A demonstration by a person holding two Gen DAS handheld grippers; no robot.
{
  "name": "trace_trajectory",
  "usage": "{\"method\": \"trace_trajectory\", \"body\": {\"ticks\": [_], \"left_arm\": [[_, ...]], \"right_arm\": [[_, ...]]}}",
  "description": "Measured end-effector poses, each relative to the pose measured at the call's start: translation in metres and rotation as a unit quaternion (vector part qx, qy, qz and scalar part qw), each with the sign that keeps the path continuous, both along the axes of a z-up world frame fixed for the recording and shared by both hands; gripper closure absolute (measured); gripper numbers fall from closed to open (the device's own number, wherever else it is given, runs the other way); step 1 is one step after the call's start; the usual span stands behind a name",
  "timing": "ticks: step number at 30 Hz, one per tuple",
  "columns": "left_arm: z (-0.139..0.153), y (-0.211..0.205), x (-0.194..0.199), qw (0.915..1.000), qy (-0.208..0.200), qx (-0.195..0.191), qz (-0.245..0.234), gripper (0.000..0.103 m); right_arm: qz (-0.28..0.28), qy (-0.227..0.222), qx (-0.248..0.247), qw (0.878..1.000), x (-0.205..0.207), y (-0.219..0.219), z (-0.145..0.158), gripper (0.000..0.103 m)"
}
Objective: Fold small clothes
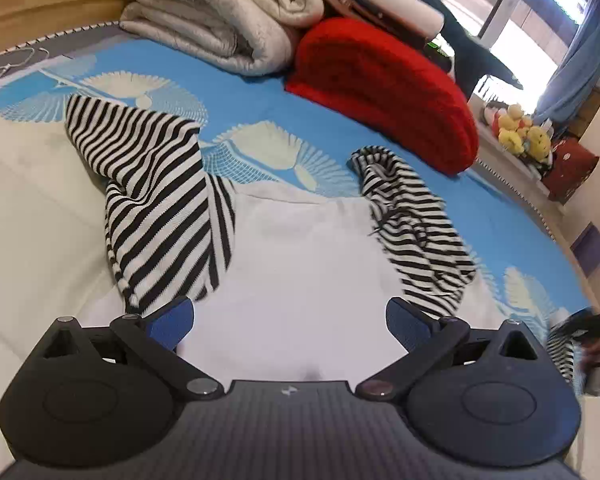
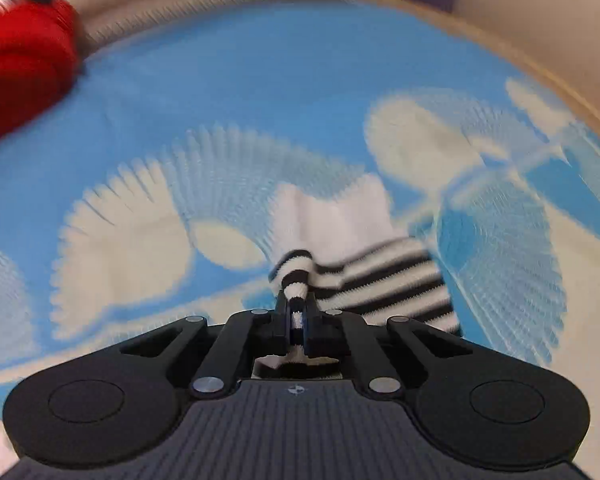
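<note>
Striped top (image 1: 168,200), soft and limp, spread on the bed (image 1: 260,92).
I pinch its hem in my right gripper (image 2: 298,320); my left gripper (image 1: 290,320) gapes wide, empty, sleeve next.

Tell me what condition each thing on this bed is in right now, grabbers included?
Left gripper: open wide, holding nothing.
Right gripper: shut on the striped cloth.
Black-and-white striped and white garment: spread out crumpled, not folded; one striped end pinched and lifted.
Red knitted blanket: folded, lying on the bed.
Cream quilted blanket: folded into a thick stack.
Blue bedspread with white fan pattern: laid flat.
</note>
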State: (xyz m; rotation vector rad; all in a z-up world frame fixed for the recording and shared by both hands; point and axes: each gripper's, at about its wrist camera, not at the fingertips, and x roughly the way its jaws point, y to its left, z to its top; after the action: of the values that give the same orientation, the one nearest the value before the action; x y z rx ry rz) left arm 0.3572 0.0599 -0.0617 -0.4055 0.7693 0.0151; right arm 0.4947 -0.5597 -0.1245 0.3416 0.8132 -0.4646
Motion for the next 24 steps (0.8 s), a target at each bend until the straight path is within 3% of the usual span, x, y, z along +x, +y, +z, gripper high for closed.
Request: {"method": "trace_trajectory", "body": {"ticks": [2, 4, 7, 9, 12, 15, 16, 17, 19, 20, 21, 24], "left_arm": [[0.000, 0.007, 0.008, 0.9998, -0.009, -0.015, 0.004, 0.001], [0.001, 0.012, 0.011, 0.9995, -0.022, -0.021, 0.012, 0.001], [0.005, 0.019, 0.011, 0.9991, -0.025, -0.029, 0.018, 0.001], [0.004, 0.021, 0.010, 0.9988, -0.022, -0.038, 0.023, 0.001], [0.001, 0.020, 0.009, 0.9986, -0.015, -0.042, 0.029, 0.001], [-0.004, 0.020, 0.008, 0.9983, -0.009, -0.042, 0.040, 0.001], [-0.005, 0.021, 0.007, 0.9980, -0.008, -0.043, 0.045, 0.001], [-0.006, 0.022, 0.007, 0.9979, -0.008, -0.045, 0.047, 0.001], [-0.007, 0.024, 0.007, 0.9975, -0.007, -0.047, 0.053, 0.001], [-0.007, 0.024, 0.008, 0.9975, -0.006, -0.047, 0.052, 0.001], [-0.007, 0.025, 0.009, 0.9976, -0.006, -0.046, 0.051, 0.001], [-0.003, 0.027, 0.009, 0.9975, -0.012, -0.046, 0.052, 0.001]], "right_arm": [[0.011, -0.095, 0.040, 0.995, -0.030, -0.015, 0.038, 0.098], [0.037, -0.183, 0.056, 0.981, -0.078, -0.034, 0.077, 0.098], [0.042, -0.253, 0.076, 0.964, -0.166, -0.074, 0.099, 0.098], [0.002, -0.242, 0.077, 0.967, -0.221, -0.103, 0.083, 0.098], [-0.103, -0.154, 0.094, 0.978, -0.276, -0.146, 0.027, 0.098], [-0.218, -0.093, 0.164, 0.957, -0.320, -0.174, -0.031, 0.088], [-0.236, -0.131, 0.173, 0.947, -0.337, -0.174, -0.035, 0.082], [-0.255, -0.141, 0.168, 0.942, -0.346, -0.171, -0.033, 0.076], [-0.318, -0.136, 0.105, 0.932, -0.358, -0.161, -0.019, 0.036], [-0.335, -0.144, 0.069, 0.929, -0.361, -0.156, -0.010, 0.032], [-0.337, -0.156, 0.030, 0.928, -0.359, -0.153, -0.001, 0.032], [-0.232, -0.158, -0.012, 0.960, -0.330, -0.142, 0.017, 0.034]]}}
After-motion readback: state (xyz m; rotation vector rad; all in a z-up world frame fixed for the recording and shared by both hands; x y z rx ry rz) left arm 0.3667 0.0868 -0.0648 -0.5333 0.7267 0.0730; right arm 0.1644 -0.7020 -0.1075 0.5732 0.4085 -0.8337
